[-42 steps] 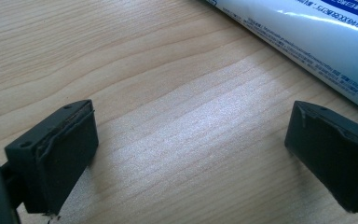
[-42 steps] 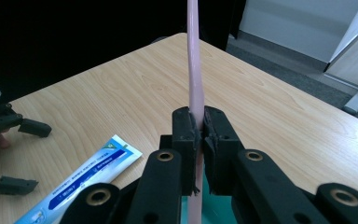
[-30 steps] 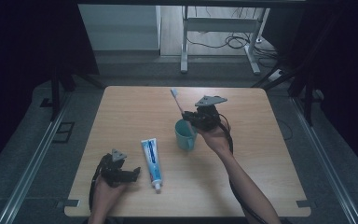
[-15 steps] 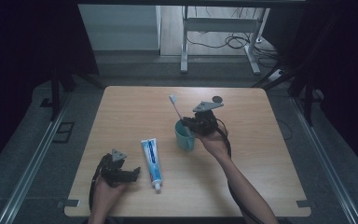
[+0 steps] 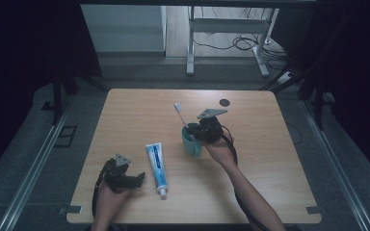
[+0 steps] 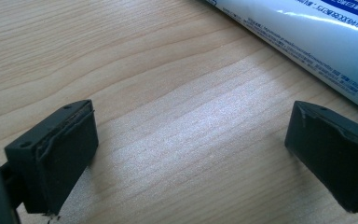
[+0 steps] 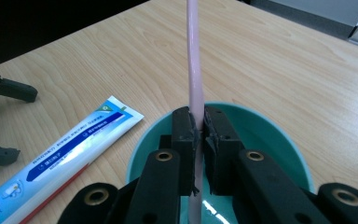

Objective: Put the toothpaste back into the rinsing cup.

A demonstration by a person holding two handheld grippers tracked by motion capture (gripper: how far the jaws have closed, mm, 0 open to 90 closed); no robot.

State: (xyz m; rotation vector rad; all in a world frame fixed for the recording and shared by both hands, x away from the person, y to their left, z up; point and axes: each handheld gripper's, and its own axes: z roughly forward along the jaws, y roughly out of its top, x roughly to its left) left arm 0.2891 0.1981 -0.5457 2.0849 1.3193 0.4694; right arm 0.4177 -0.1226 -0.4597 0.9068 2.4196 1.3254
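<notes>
A teal cup (image 5: 191,143) stands near the middle of the wooden table (image 5: 260,159). My right gripper (image 5: 196,133) is shut on a pink toothbrush (image 5: 180,115), whose lower end dips into the cup while its white head leans up and left. In the right gripper view both pads pinch the toothbrush handle (image 7: 194,79) right over the cup rim (image 7: 261,116). A blue and white toothpaste tube (image 5: 157,162) lies flat left of the cup. My left gripper (image 5: 136,180) rests open on the table beside the tube (image 6: 307,32), nothing between its fingers (image 6: 56,154).
A small dark round spot (image 5: 225,102) marks the table at the back right. Beyond the far edge stand metal table legs (image 5: 191,43) and cables on the floor. The tube (image 7: 70,149) and my left gripper's fingers (image 7: 16,89) lie left of the cup.
My right gripper has come down and slightly left with the toothbrush, bringing its lower end into the cup. The left gripper has stayed put.
</notes>
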